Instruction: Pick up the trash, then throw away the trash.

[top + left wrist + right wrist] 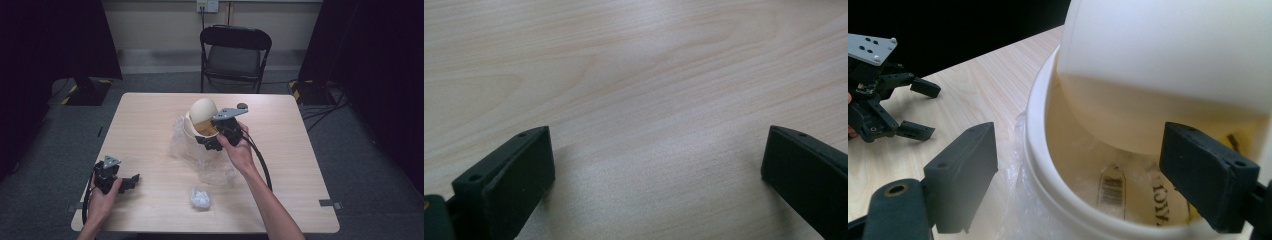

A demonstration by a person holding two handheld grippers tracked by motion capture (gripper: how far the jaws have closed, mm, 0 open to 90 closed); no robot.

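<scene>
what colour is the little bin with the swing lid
Cream white bin, lid included; the right gripper view shows it best.

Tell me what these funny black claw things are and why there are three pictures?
Those are grippers, claw tools a person holds, one in each hand. One picture looks down from above the wooden table. The other two come from small cameras riding on the grippers. The left gripper is open above bare wood, holding nothing. The right gripper is open at the rim of a cream bin with a swing lid; wrappers lie inside. Clear plastic lies around the bin, and a crumpled white wad sits nearer the person.
</scene>
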